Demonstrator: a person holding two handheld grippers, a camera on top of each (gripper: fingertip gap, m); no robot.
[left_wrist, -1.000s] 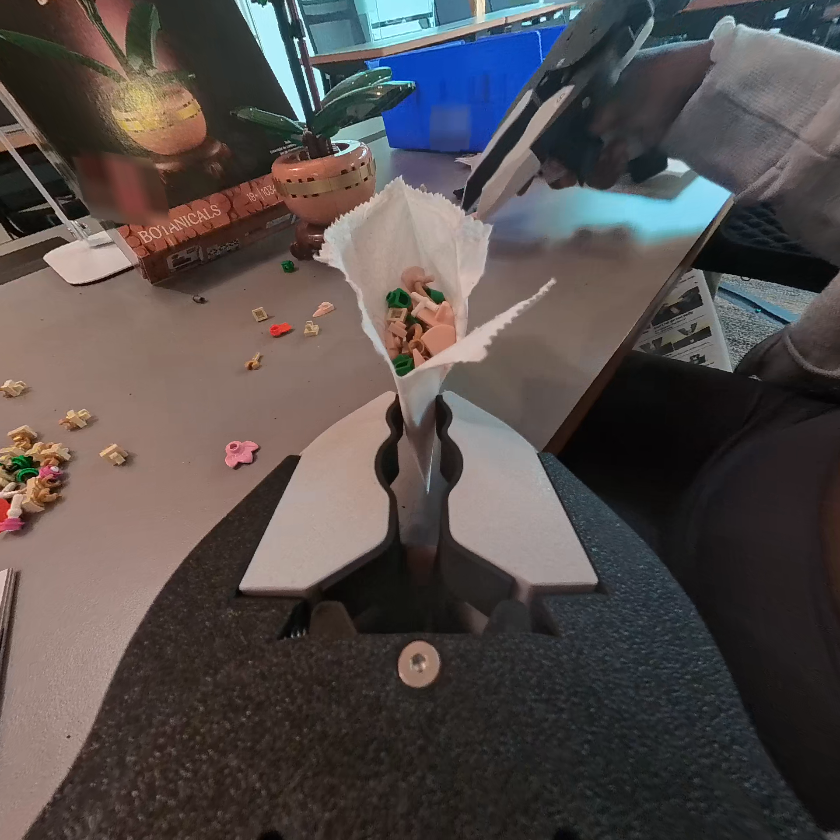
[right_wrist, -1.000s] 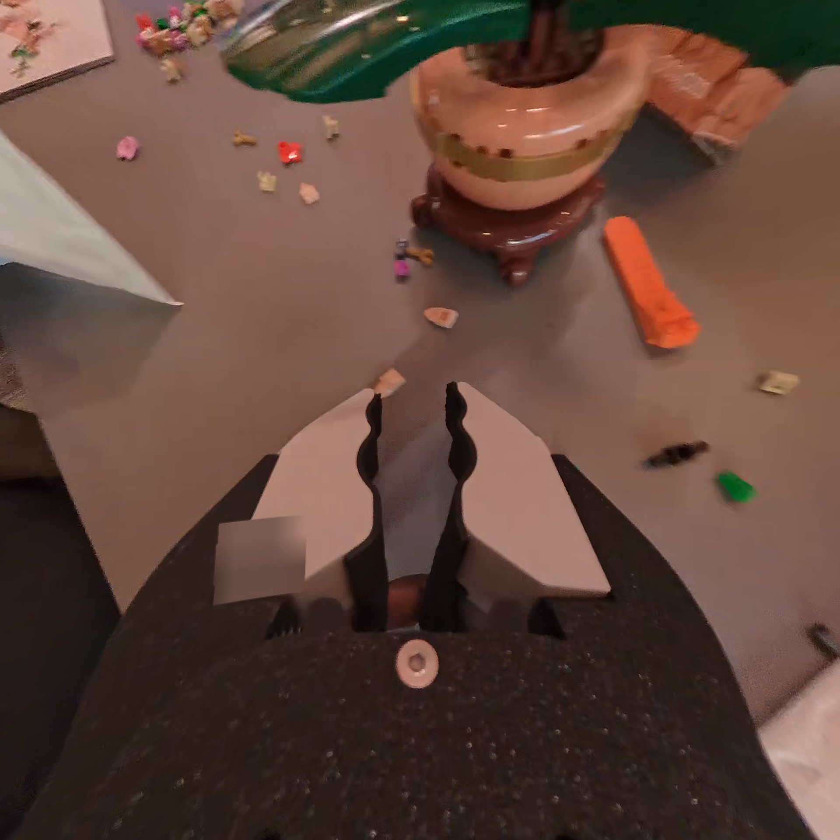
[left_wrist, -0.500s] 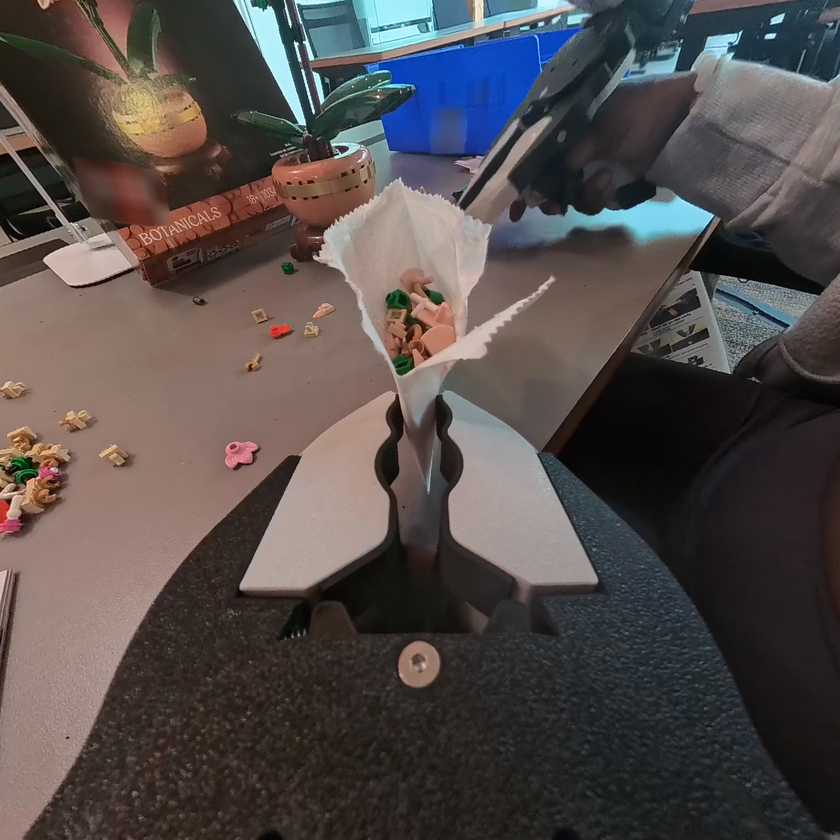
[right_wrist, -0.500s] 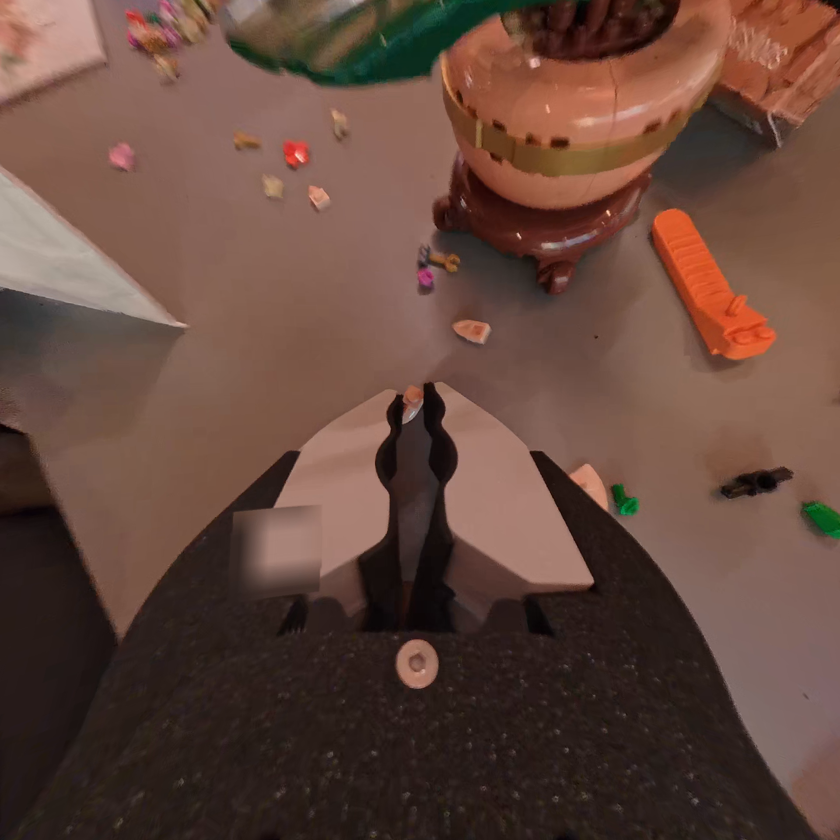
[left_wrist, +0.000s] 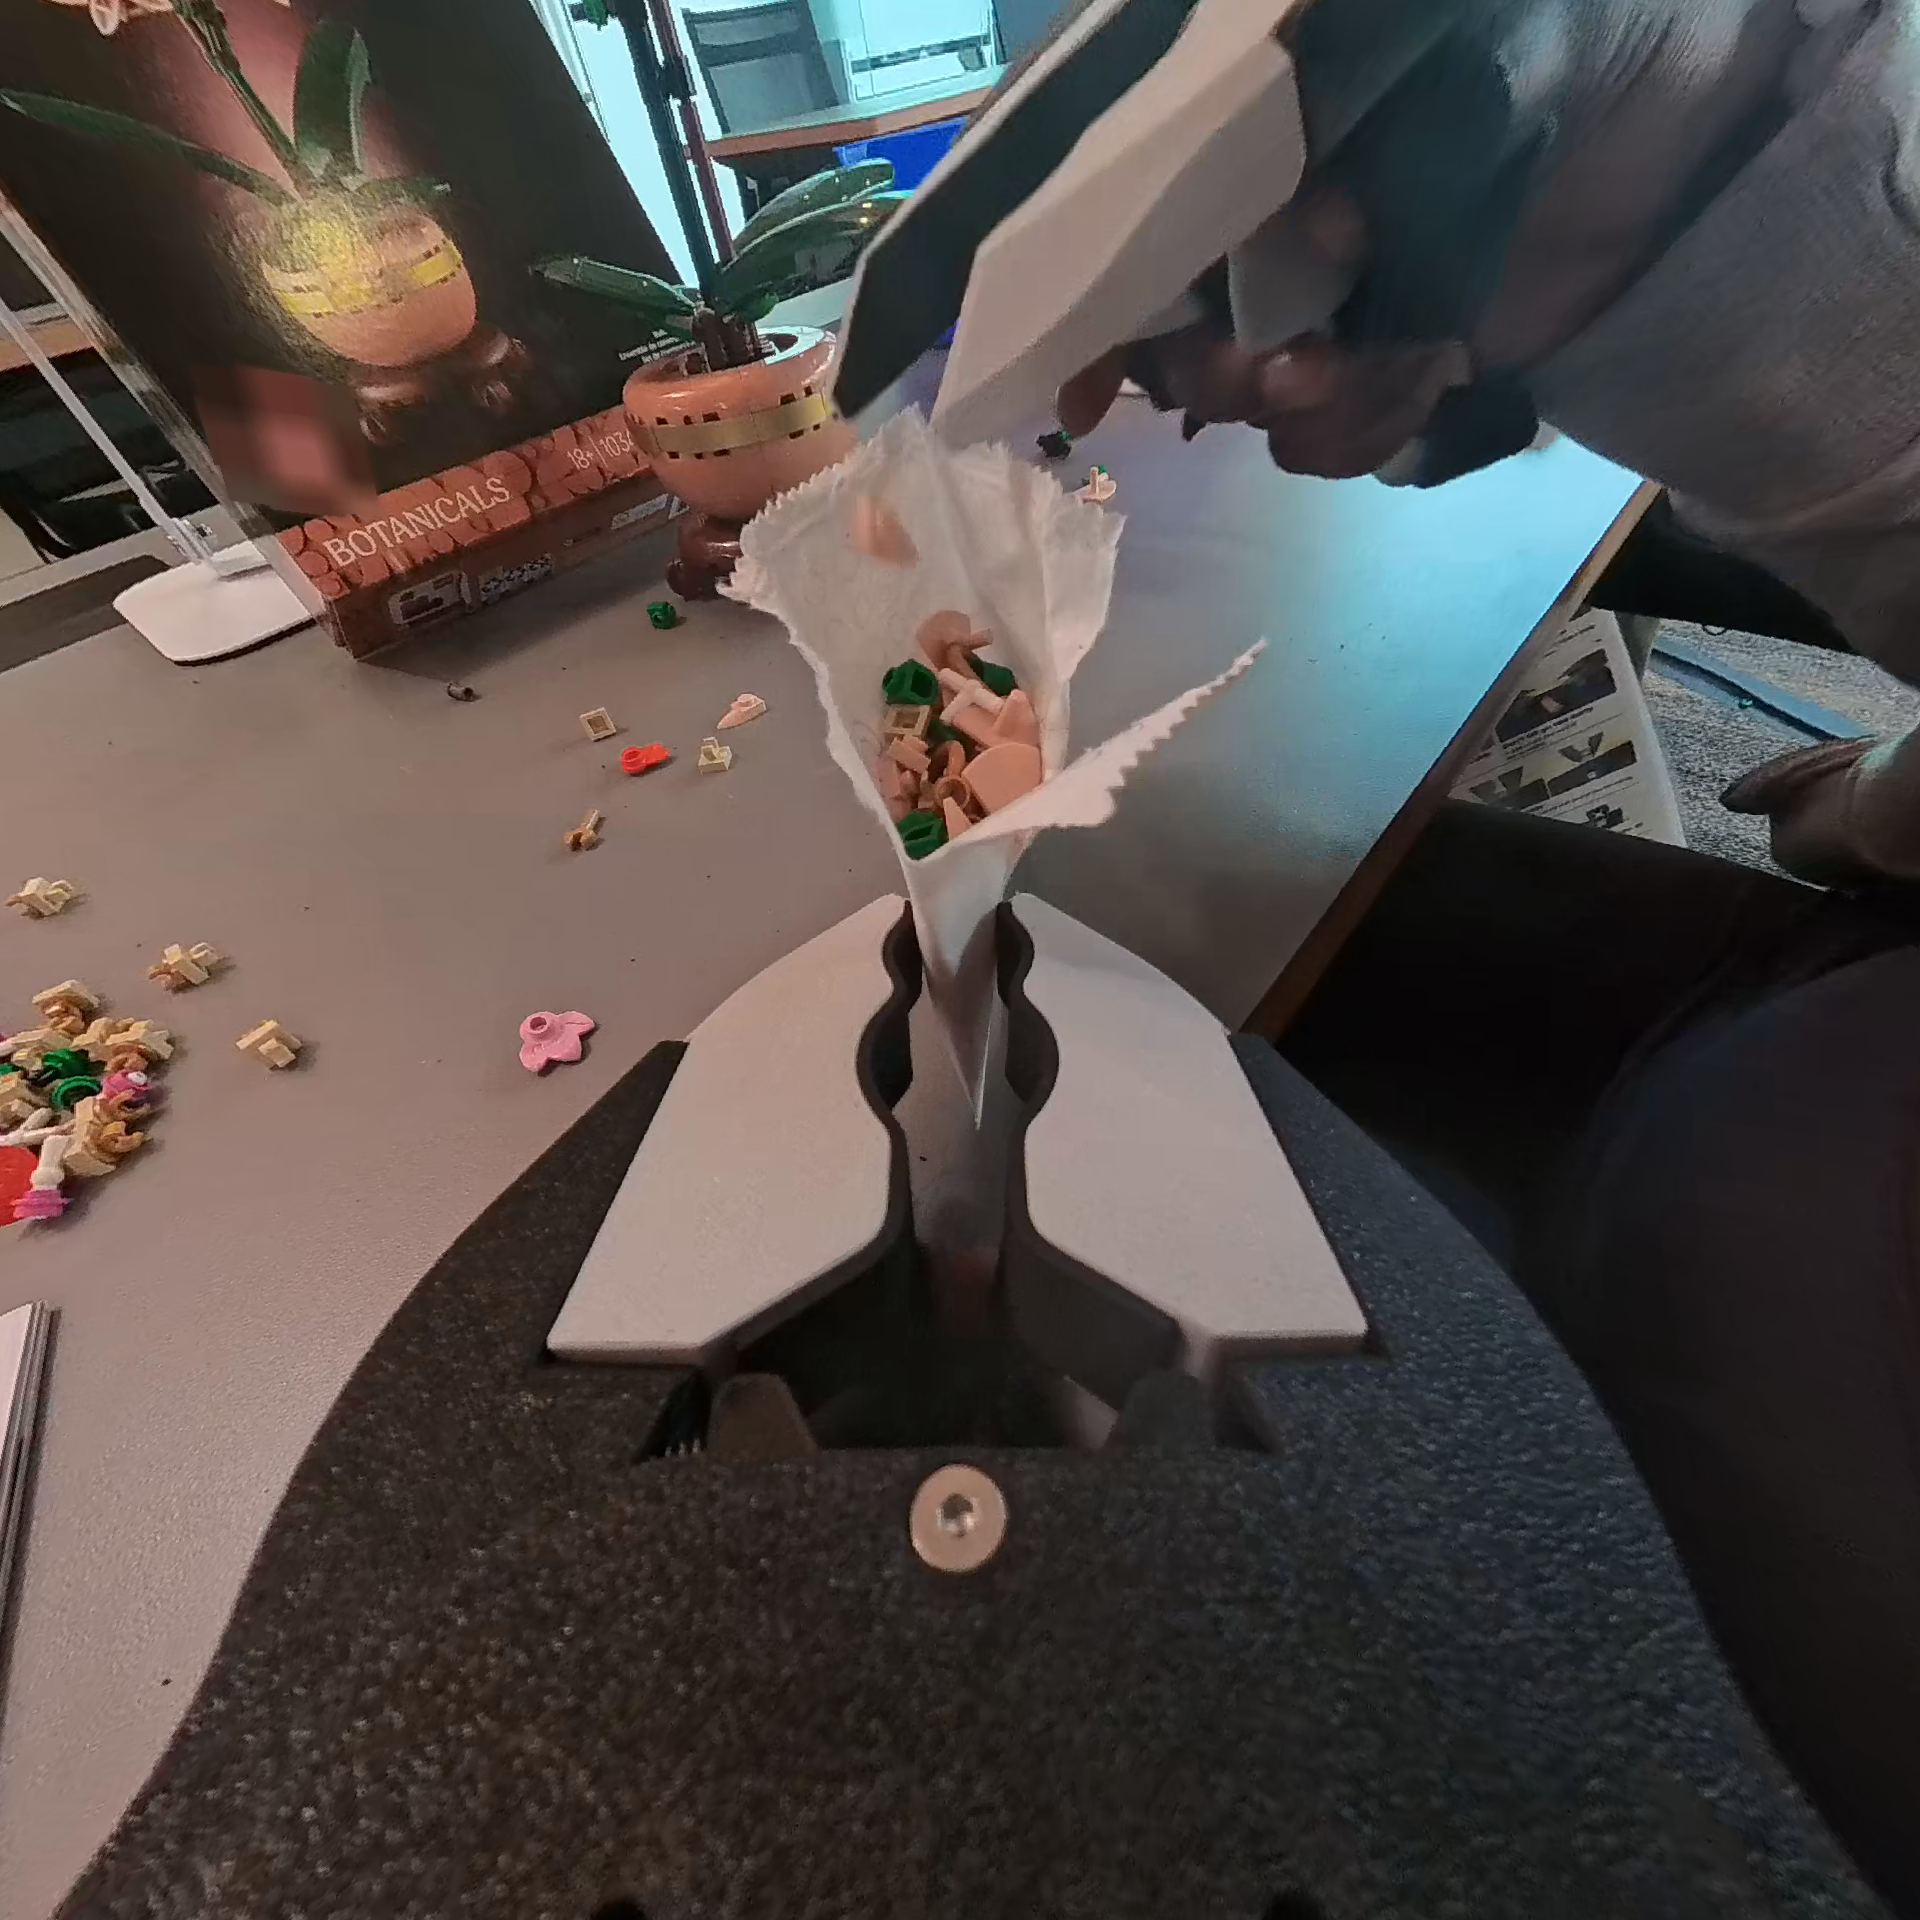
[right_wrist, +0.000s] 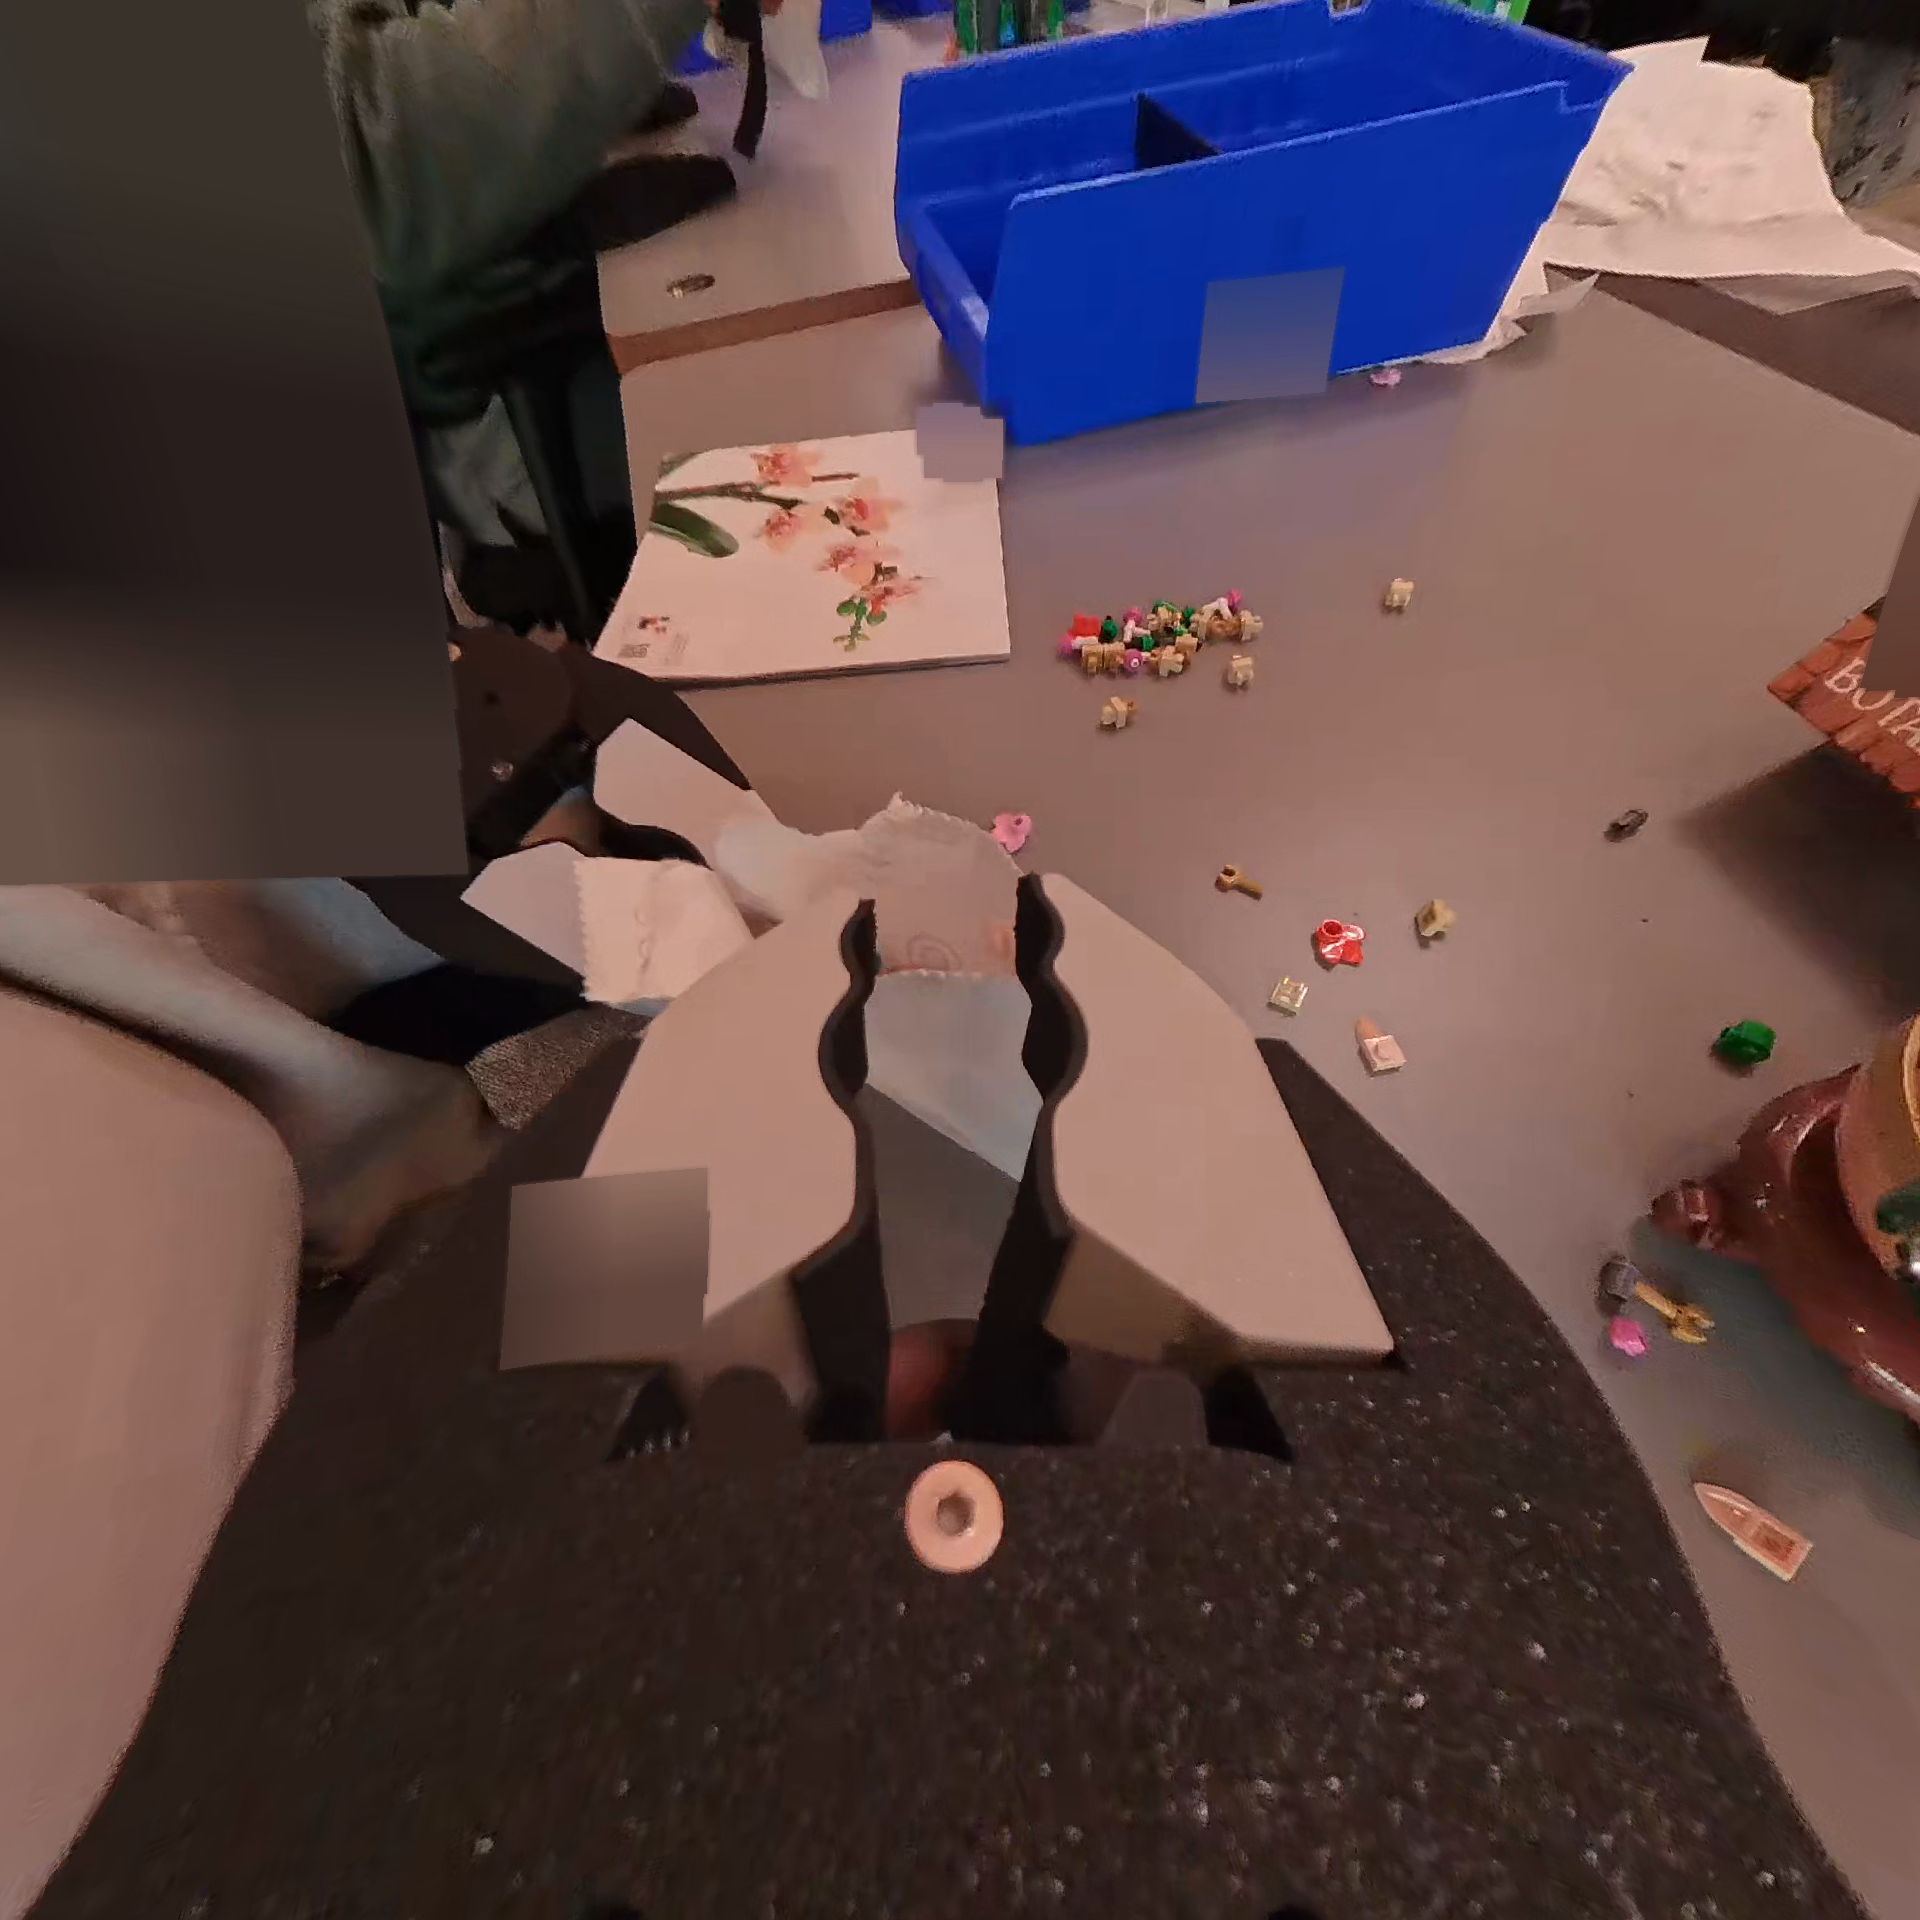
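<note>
Left gripper (left_wrist: 956, 925), at the desk's (left_wrist: 312, 831) near edge, pinches the twisted neck of a thin, limp paper bag (left_wrist: 935, 582) loaded with small bricks (left_wrist: 956, 738); judged flimsy, best held there. Right gripper (left_wrist: 904, 416) hovers over its mouth, fingers apart and empty. Beyond stands a brick-built plant pot (left_wrist: 738, 416).

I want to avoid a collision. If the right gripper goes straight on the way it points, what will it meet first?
Probably the white paper bag: the open right gripper hangs just above its mouth, tips close to the serrated rim. Exact depth is unclear.
</note>
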